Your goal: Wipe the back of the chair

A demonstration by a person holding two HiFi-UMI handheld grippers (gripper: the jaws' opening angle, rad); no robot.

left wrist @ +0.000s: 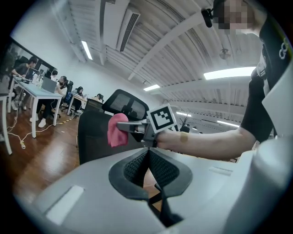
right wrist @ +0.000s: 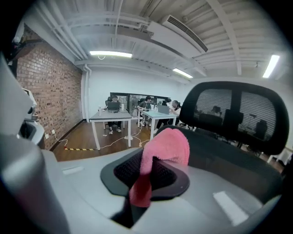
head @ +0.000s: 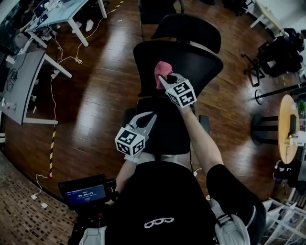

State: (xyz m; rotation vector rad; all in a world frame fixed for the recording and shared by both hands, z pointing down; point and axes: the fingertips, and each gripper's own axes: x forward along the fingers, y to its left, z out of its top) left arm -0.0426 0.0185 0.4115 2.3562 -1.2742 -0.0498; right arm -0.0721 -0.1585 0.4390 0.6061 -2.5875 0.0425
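A black mesh office chair stands in front of me, its backrest (head: 191,60) under a headrest (head: 189,29). My right gripper (head: 163,79) is shut on a pink cloth (head: 161,71) and holds it against the upper left part of the backrest. In the right gripper view the pink cloth (right wrist: 164,150) bulges out of the jaws, with the headrest (right wrist: 238,112) just beyond. My left gripper (head: 151,116) hovers lower, over the seat, shut with nothing in it. The left gripper view shows its pads (left wrist: 137,165) touching, and the cloth (left wrist: 117,130) against the backrest (left wrist: 94,135).
Grey desks (head: 26,81) and a white table (head: 62,12) stand at the left with cables on the wooden floor. At the right are a round wooden table (head: 286,125) and black stands (head: 260,91). Several people (left wrist: 46,87) sit at desks further off.
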